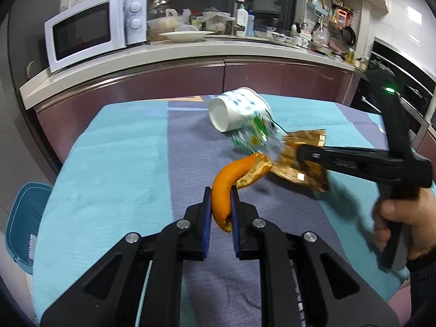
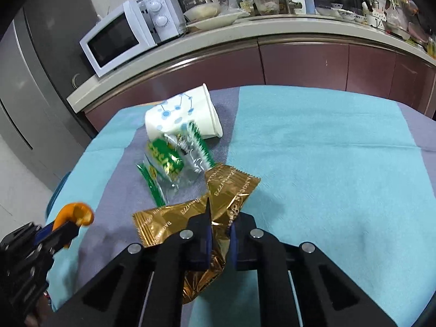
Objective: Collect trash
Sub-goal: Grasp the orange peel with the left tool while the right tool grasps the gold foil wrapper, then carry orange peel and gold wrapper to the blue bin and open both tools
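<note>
My left gripper [image 1: 221, 190] is shut on a curved orange peel [image 1: 227, 181] and holds it above the blue tablecloth [image 1: 109, 163]. The peel also shows at the left of the right wrist view [image 2: 73, 214]. My right gripper [image 2: 220, 218] is shut on a gold snack wrapper [image 2: 218, 204], which hangs crumpled between its fingers; from the left wrist view the wrapper [image 1: 299, 163] is lifted off the cloth. A green and clear wrapper [image 2: 174, 163] lies just beyond it. A white paper cup with blue dots [image 2: 182, 117] lies on its side behind that.
The table edge meets a maroon kitchen counter [image 1: 190, 76] behind. A white microwave [image 1: 92, 32], a plate [image 1: 186, 36] and bottles stand on it. A teal stool [image 1: 24, 218] sits at the table's left side.
</note>
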A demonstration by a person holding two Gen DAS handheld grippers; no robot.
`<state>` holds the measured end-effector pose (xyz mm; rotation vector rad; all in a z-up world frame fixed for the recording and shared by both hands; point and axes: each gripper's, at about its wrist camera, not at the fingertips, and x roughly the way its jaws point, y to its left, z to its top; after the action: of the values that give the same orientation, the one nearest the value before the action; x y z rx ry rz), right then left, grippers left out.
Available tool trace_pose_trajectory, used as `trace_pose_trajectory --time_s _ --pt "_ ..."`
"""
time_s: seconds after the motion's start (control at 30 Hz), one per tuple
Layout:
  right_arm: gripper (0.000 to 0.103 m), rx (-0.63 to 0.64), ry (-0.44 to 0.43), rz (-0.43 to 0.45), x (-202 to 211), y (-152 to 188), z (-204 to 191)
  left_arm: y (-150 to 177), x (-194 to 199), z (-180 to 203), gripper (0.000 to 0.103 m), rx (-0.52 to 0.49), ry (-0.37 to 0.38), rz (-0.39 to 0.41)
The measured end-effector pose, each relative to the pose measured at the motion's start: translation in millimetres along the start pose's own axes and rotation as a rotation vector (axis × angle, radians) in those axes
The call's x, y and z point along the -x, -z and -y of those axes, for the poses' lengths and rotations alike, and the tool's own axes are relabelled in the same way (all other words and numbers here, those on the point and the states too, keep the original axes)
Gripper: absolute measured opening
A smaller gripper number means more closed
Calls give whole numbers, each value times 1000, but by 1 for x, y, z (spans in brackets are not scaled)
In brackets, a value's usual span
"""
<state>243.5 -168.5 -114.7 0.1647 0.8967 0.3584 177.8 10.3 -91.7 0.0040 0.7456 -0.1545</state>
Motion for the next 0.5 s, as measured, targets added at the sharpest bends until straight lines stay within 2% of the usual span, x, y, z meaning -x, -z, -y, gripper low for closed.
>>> trace_pose_trajectory --time_s 0.33,0.5 --pt "5 17 -5 95 62 9 -11 -2 18 -28 13 50 -69 25" --pt "5 74 -46 166 91 -1 -43 -3 37 -46 13 70 -114 55"
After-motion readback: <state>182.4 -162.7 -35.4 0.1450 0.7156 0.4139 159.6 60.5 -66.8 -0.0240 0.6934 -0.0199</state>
